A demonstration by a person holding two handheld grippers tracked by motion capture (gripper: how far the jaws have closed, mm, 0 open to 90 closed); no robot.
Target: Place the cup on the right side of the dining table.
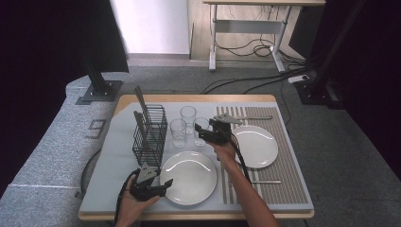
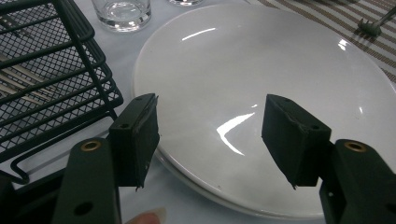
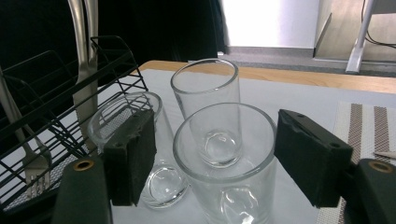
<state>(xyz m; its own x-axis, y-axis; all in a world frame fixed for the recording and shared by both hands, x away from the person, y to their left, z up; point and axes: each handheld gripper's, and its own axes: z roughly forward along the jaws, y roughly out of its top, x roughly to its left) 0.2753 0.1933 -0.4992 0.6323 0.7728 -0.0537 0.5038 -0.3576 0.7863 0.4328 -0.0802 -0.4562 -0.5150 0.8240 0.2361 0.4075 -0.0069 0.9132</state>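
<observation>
Straddling nearest glass (image 3: 224, 154), right tongs (image 3: 215, 156) agape.

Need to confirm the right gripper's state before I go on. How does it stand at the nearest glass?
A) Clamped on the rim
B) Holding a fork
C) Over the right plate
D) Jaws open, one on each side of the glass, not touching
D: in the right gripper view the right gripper has its pads standing clear on either side of the nearest glass, with a gap showing at both.
</observation>
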